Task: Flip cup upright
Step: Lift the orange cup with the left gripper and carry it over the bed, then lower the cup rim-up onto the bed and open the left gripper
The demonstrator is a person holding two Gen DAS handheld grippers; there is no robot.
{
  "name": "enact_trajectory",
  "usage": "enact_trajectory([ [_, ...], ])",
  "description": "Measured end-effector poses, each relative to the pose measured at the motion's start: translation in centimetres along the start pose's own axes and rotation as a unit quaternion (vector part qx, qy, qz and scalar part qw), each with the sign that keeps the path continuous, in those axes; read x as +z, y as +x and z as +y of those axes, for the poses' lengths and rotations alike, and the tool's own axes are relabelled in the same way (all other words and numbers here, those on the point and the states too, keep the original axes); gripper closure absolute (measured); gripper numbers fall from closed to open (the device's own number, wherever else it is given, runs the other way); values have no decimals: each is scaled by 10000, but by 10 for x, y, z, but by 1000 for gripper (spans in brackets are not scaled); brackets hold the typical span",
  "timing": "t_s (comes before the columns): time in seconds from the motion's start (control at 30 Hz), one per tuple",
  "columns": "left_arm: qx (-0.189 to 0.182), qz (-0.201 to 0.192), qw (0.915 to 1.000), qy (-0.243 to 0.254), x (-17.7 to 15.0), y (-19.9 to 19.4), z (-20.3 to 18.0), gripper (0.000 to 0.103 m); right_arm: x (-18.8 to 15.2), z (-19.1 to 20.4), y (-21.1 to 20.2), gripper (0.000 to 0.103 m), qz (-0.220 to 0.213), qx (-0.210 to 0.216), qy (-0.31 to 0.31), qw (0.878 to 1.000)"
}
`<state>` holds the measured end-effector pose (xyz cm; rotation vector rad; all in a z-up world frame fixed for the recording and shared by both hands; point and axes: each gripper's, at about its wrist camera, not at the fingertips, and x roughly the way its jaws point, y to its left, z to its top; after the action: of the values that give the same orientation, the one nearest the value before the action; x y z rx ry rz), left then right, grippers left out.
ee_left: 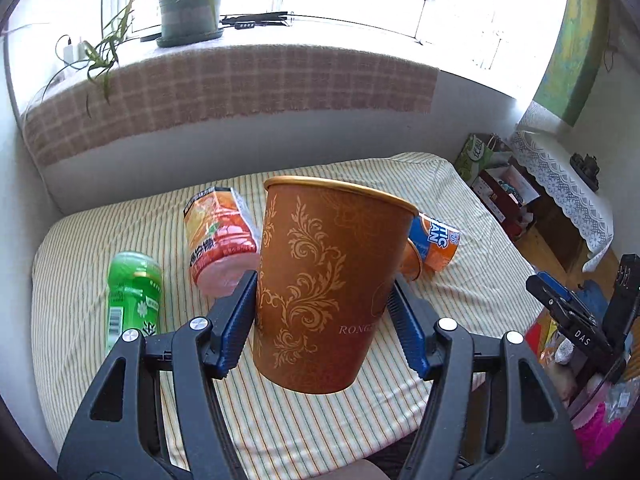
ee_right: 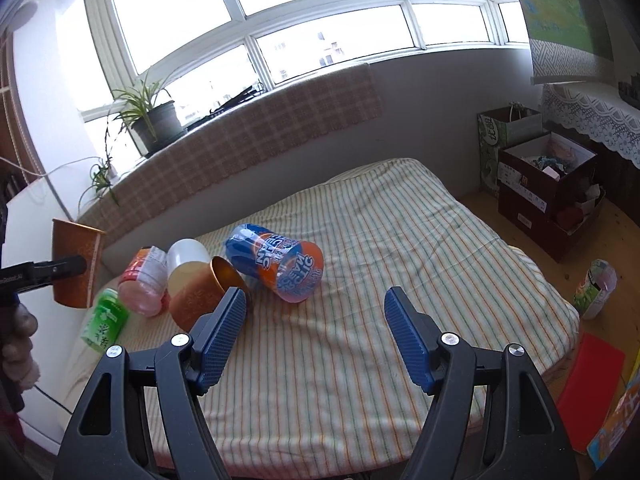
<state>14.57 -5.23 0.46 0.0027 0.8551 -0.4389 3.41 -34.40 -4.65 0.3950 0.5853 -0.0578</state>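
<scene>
My left gripper is shut on an orange paper cup with a gold floral print. It holds the cup upright, mouth up, above the striped table. The held cup also shows at the far left of the right wrist view. My right gripper is open and empty above the table's front middle. A second orange cup lies on its side, mouth toward my right gripper's left finger.
A green bottle, a pink-orange bottle and a blue-orange bottle lie on the table. A white cup is nested behind the lying cup. Boxes stand on the floor at right. A potted plant sits on the sill.
</scene>
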Motion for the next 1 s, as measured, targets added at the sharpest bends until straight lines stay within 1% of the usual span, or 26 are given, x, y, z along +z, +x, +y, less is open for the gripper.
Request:
enact_trajectory([
  [0.13, 21, 3, 9983, -576, -49, 3, 11, 37, -9, 18, -5, 31, 63, 122, -218, 9997],
  [0.2, -17, 62, 9964, -844, -66, 10, 12, 37, -13, 25, -5, 31, 141, 210, -300, 9992],
  [0.23, -62, 57, 9944, -1057, -73, 13, 14, 37, -16, 29, -5, 31, 194, 261, -323, 9989],
  [0.27, -172, 62, 9909, -1333, -81, 17, 18, 37, -18, 32, -5, 31, 242, 312, -338, 9986],
  [0.33, -418, 66, 9812, -1883, -93, 26, 24, 37, -23, 38, -5, 31, 296, 374, -377, 9981],
  [0.37, -480, 54, 9780, -2028, -96, 30, 25, 37, -26, 40, -6, 31, 310, 382, -408, 9980],
  [0.47, -469, 63, 9739, -2218, -101, 44, 23, 37, -33, 45, -6, 31, 387, 391, -485, 9973],
  [0.5, -471, 120, 9715, -2322, -102, 51, 24, 37, -35, 45, -7, 31, 411, 388, -493, 9972],
  [0.6, -652, 298, 9615, -2653, -104, 67, 26, 37, -39, 44, -8, 31, 464, 364, -464, 9972],
  [0.8, -710, 356, 9598, -2692, -103, 77, 24, 37, -42, 44, -9, 31, 514, 297, -477, 9971],
  [0.9, -718, 350, 9614, -2634, -102, 77, 26, 36, -41, 46, -7, 31, 541, 300, -485, 9969],
  [0.93, -761, 362, 9621, -2593, -101, 77, 26, 31, -41, 48, -6, 31, 559, 325, -489, 9967],
  [0.97, -784, 378, 9632, -2543, -102, 76, 25, 22, -40, 50, -5, 31, 578, 354, -501, 9964],
  [1.0, -784, 377, 9648, -2481, -101, 75, 25, 20, -40, 52, -5, 31, 589, 378, -520, 9962],
])
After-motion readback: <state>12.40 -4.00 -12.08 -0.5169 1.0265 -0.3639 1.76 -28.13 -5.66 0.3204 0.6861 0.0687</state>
